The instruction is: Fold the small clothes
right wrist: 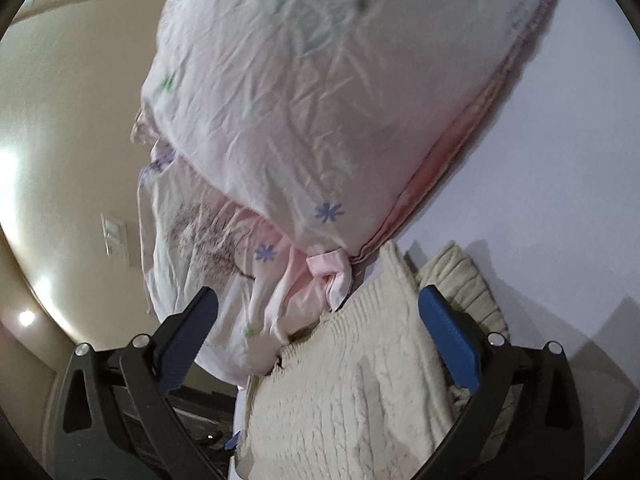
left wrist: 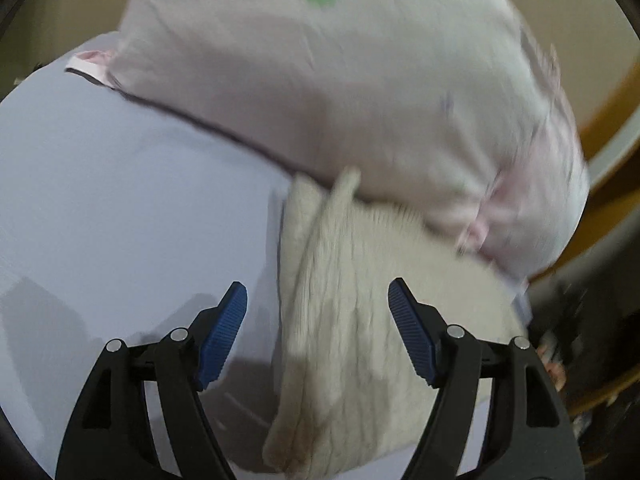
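Observation:
A cream knitted garment (left wrist: 352, 340) lies folded on the pale lilac sheet (left wrist: 120, 200), its far edge against a big pink floral pillow (left wrist: 340, 92). My left gripper (left wrist: 318, 320) is open and empty, its blue pads either side of the knit, above it. In the right wrist view the same knit (right wrist: 352, 392) lies under my right gripper (right wrist: 318, 336), which is open and empty. The pillow (right wrist: 320, 100) fills the upper view, with its tied corner (right wrist: 328, 276) just beyond the fingertips.
The bed edge runs along the right of the left wrist view, with a wooden frame (left wrist: 608, 216) and dark clutter (left wrist: 580, 340) below it. A cream wall (right wrist: 68, 140) with a light switch (right wrist: 114, 240) lies to the left in the right wrist view.

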Available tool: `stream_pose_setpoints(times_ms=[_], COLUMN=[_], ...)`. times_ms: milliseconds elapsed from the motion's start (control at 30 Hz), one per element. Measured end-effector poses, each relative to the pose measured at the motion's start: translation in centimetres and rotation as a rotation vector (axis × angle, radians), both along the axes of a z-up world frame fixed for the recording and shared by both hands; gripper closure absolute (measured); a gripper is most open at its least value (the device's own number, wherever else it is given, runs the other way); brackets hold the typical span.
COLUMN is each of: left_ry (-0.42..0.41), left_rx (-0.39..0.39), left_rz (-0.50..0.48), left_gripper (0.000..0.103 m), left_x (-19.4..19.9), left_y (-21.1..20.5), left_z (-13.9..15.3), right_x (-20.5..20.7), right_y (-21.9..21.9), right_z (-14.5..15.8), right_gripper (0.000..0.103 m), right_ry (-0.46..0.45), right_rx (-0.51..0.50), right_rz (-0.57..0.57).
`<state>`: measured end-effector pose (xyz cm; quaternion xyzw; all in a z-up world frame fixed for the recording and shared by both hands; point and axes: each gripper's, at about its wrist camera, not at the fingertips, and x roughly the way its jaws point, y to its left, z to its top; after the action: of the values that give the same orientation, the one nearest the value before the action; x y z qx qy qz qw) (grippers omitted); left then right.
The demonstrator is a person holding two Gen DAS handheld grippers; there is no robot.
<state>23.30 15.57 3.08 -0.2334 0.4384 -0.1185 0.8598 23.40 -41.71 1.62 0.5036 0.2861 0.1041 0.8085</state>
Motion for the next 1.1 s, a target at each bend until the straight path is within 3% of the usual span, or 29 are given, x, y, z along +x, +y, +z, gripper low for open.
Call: stream_pose_setpoints(times_ms=[100, 167, 200, 267, 367, 500, 567, 667, 733, 800, 867, 900, 933, 1000, 1033, 1067, 1100], left_ry=[0.046, 0.043, 0.061, 0.106, 0.141, 0.077, 0.017, -0.070, -0.100, -0.067, 0.050, 0.106, 0.166, 0.178, 0.120, 0.057, -0.017], left_rx=[0.038, 0.036, -0.004, -0.120, -0.267, -0.477, -0.493, -0.555, -0.590, -0.574, -0.557, -0.590, -0.684, -0.799, -0.794, -0.762, -0.694], left_rz=[-0.032, -0.042, -0.022, 0.014, 0.064, 0.069, 0.026, -0.105, -0.222, -0.294, -0.379, -0.422, -0.492, -0.579, -0.598, -0.596, -0.553], left_gripper=[0.031, 0.050, 0.052, 0.081, 0.084, 0.086, 0.086, 0.086, 0.086, 0.086, 0.085, 0.085, 0.085, 0.085, 0.080, 0.062, 0.051], left_x=[0.3, 0.6, 1.1, 1.8, 2.1, 1.5, 1.4, 2.2, 3.4, 4.9, 7.0, 7.6, 8.0, 7.7, 7.1, 6.6, 5.9], left_y=[-1.3, -1.8, -1.9, -1.4, -0.9, -2.1, -4.5, -11.0, -17.9, -23.6, -30.0, -31.9, -33.8, -34.7, -33.9, -32.8, -30.6], left_z=[-1.2, -1.5, -1.7, -2.7, -3.5, -0.9, 1.8, 5.4, 6.4, 5.6, 3.2, 2.1, 1.1, 1.4, 2.5, 3.6, 4.7], right_x=[0.1, 0.1, 0.1, 0.0, 0.2, -0.1, -0.3, -1.0, -1.4, -1.7, -2.0, -2.1, -2.1, -2.2, -2.2, -2.1, -1.9], right_y=[0.8, 1.1, 1.2, 1.2, 1.3, 0.7, 0.3, -0.6, -1.5, -2.4, -3.3, -3.8, -4.2, -4.8, -5.0, -5.1, -5.1], right_z=[0.2, 0.2, 0.2, 0.1, 0.3, 1.1, 1.8, 2.7, 3.4, 3.9, 4.0, 4.0, 4.0, 4.1, 4.2, 4.2, 4.0], right_gripper=[0.003, 0.003, 0.003, 0.003, 0.003, 0.003, 0.003, 0.003, 0.003, 0.003, 0.003, 0.003, 0.003, 0.003, 0.003, 0.002, 0.002], right_ry=[-0.008, -0.013, -0.018, -0.022, -0.035, -0.065, -0.080, -0.096, -0.098, -0.094, -0.073, -0.058, -0.048, -0.035, -0.031, -0.015, 0.008], right_rx=[-0.023, -0.027, -0.025, -0.015, 0.003, 0.008, -0.017, -0.085, -0.146, -0.216, -0.257, -0.269, -0.274, -0.269, -0.255, -0.229, -0.211], right_rz=[0.035, 0.050, 0.057, 0.070, 0.082, 0.079, 0.070, 0.046, 0.021, -0.010, -0.041, -0.051, -0.053, -0.041, -0.026, 0.000, 0.032])
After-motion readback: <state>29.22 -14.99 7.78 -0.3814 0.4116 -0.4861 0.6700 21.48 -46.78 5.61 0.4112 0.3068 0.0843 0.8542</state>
